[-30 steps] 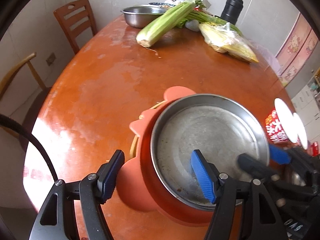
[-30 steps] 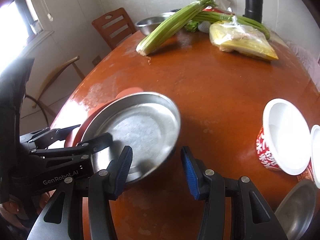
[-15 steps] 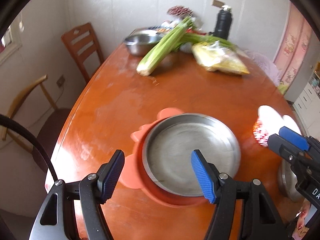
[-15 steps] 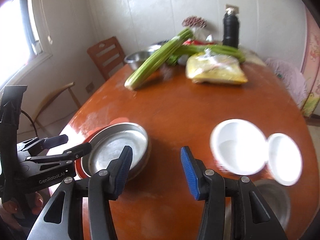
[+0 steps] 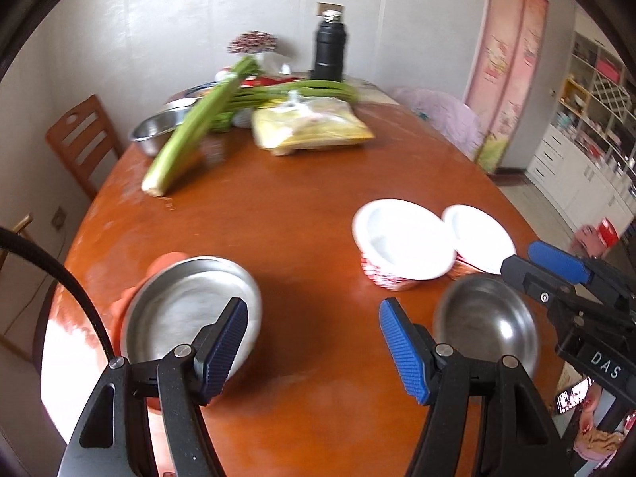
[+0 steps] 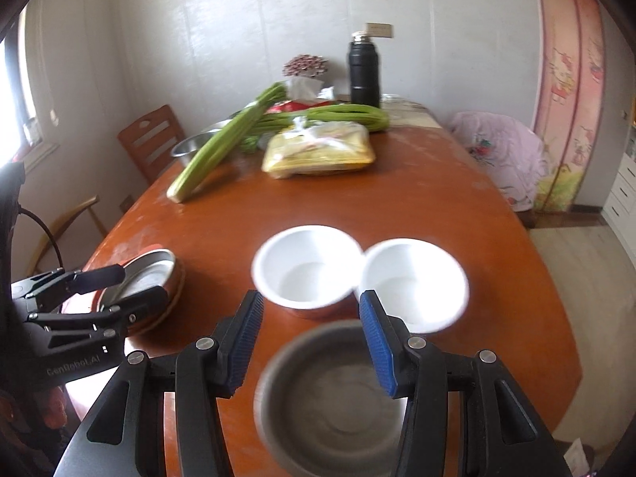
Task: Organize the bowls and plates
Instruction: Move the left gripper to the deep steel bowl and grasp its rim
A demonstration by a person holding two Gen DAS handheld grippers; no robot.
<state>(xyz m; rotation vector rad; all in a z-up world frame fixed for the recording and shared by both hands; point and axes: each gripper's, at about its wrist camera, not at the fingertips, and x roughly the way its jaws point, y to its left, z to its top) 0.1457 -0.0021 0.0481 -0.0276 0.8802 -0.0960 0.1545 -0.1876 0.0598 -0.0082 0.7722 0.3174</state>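
Steel plate nested in orange plate on worktop. Two white bowls touching, empty; steel bowl empty. Left tool, right tool apart, gripping nothing.

Bare table between plate and bowls

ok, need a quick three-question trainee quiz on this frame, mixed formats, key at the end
1. True or false: the shallow round steel plate sits on an orange plate.
2. Multiple choice: the two white paper bowls stand A) stacked, B) side by side with rims close together, C) at opposite table ends.
3. Fill in: the small round steel bowl nearest the right gripper lies on the ___ wooden table.

Key: 1 true; 2 B; 3 reddish-brown. Both the left gripper and the right one have open jaws that hold nothing.
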